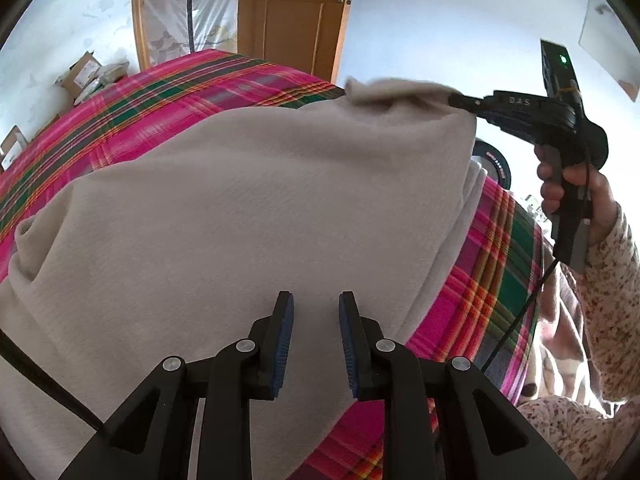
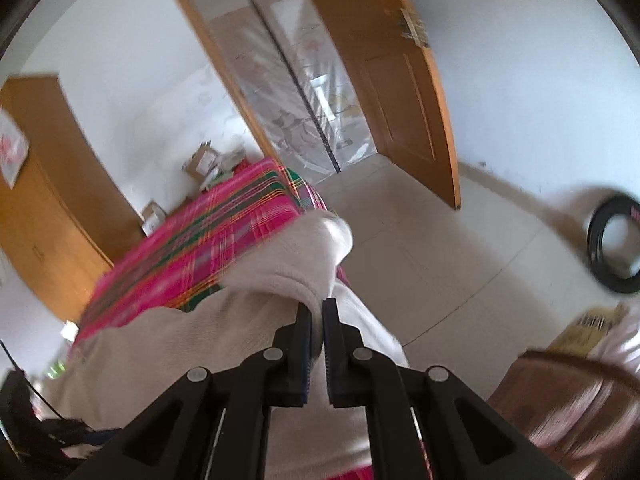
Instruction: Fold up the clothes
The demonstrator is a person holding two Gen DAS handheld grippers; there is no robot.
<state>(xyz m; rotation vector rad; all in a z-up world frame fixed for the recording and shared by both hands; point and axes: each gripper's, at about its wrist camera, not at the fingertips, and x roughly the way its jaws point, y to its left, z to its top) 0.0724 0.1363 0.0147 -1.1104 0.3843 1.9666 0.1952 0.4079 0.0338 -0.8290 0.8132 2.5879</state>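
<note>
Leftmost, the left tongs (image 1: 316, 300) hang spread apart with nothing between their blue pads (image 1: 285, 332), just above the beige garment (image 1: 248, 208), which lies in a broad heap directly ahead of and beneath them on the bed with its pink plaid cover (image 1: 160, 92). Ahead and to the right of these tongs, the cloth rises to a lifted corner held off the bed by the right tongs (image 1: 454, 98), whose black handle is gripped by the person's right hand (image 1: 568, 184) in a floral sleeve (image 1: 612, 272). From the right wrist view, the right tongs (image 2: 317, 304) are pinching a thick fold of the garment (image 2: 280, 264), which bunches up just beyond their tips; the plaid cover (image 2: 208, 240) stretches away ahead and to their left. Farther right of them, well apart, a black tyre (image 2: 614, 244) stands on the tiled floor (image 2: 432, 248), and an open wooden door (image 2: 392, 92) is beyond.
</note>
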